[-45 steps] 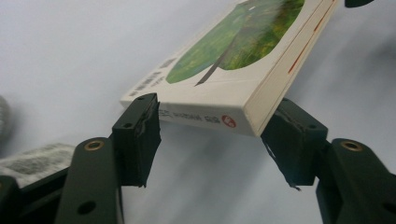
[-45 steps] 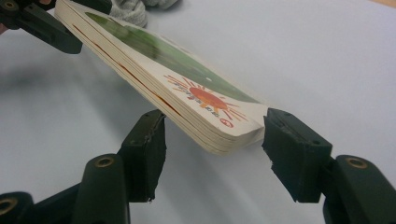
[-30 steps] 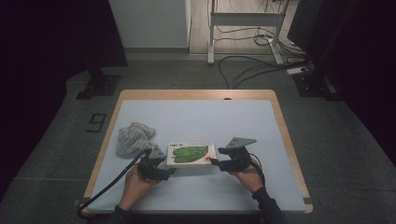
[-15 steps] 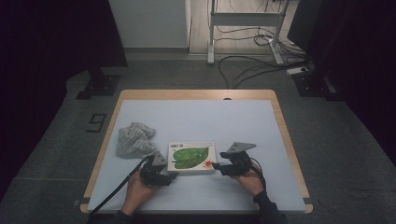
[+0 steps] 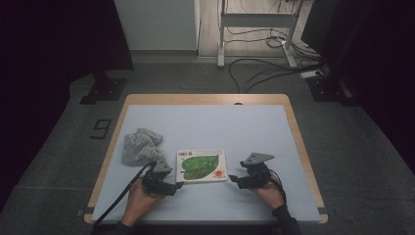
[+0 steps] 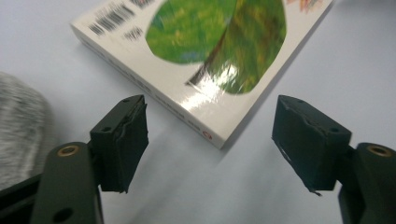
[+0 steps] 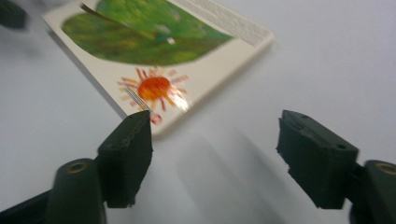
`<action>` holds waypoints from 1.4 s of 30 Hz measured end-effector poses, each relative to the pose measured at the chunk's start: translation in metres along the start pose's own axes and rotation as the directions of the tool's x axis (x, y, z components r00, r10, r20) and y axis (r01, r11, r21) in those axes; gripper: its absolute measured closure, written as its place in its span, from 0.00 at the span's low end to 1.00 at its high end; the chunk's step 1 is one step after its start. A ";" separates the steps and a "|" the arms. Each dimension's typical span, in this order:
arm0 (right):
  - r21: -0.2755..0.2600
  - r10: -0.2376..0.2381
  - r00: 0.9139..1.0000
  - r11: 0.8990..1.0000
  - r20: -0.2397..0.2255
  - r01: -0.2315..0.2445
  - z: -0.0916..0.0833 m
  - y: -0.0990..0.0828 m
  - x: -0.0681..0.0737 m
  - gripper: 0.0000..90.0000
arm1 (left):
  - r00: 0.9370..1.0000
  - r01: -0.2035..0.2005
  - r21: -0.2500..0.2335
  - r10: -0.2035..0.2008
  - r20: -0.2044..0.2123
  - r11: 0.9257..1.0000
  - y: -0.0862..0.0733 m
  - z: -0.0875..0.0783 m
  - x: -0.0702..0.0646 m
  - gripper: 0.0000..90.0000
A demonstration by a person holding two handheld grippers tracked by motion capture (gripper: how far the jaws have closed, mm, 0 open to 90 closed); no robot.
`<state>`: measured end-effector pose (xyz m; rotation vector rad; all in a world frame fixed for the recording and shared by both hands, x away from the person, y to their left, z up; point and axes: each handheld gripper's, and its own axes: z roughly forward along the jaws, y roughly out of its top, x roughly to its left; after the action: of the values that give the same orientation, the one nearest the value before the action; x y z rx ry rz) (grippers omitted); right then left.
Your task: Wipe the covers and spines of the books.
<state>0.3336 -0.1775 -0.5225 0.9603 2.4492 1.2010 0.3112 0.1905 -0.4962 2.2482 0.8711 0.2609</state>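
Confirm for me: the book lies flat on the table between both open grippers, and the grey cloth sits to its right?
Not quite. In the high view the grey cloth sits left of the book, not right. The rest holds: left gripper and right gripper flank it, open.
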 end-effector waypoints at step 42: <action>0.056 -0.038 0.998 0.998 0.048 0.035 0.003 -0.015 -0.004 0.09 | 0.954 0.201 -0.011 -0.198 -0.225 0.979 0.014 -0.026 0.143 0.00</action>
<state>0.3310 -0.1849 -0.5366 0.9440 2.4627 1.0902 0.4154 0.2907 -0.4761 2.1487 1.2147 0.4233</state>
